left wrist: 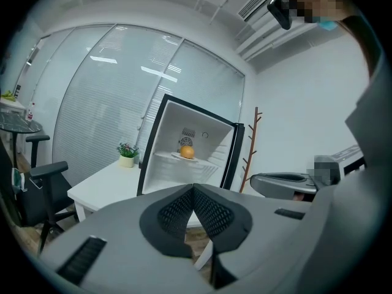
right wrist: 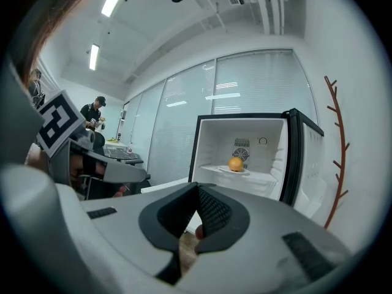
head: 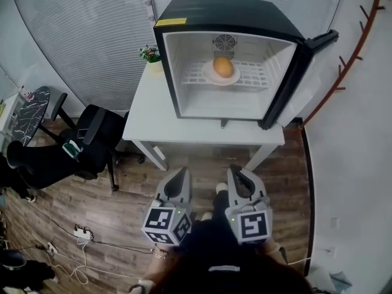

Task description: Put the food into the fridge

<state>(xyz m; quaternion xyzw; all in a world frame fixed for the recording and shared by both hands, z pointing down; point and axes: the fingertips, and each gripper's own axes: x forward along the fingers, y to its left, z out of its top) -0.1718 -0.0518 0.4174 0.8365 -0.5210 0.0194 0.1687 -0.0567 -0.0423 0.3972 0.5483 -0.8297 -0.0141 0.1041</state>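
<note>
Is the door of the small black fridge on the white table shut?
No, the black fridge door stands swung open to the right, showing a round orange fruit on a white plate inside.

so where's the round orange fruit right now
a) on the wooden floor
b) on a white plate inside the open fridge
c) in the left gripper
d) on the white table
b: the round orange fruit rests on the white plate inside the open black fridge.
</note>
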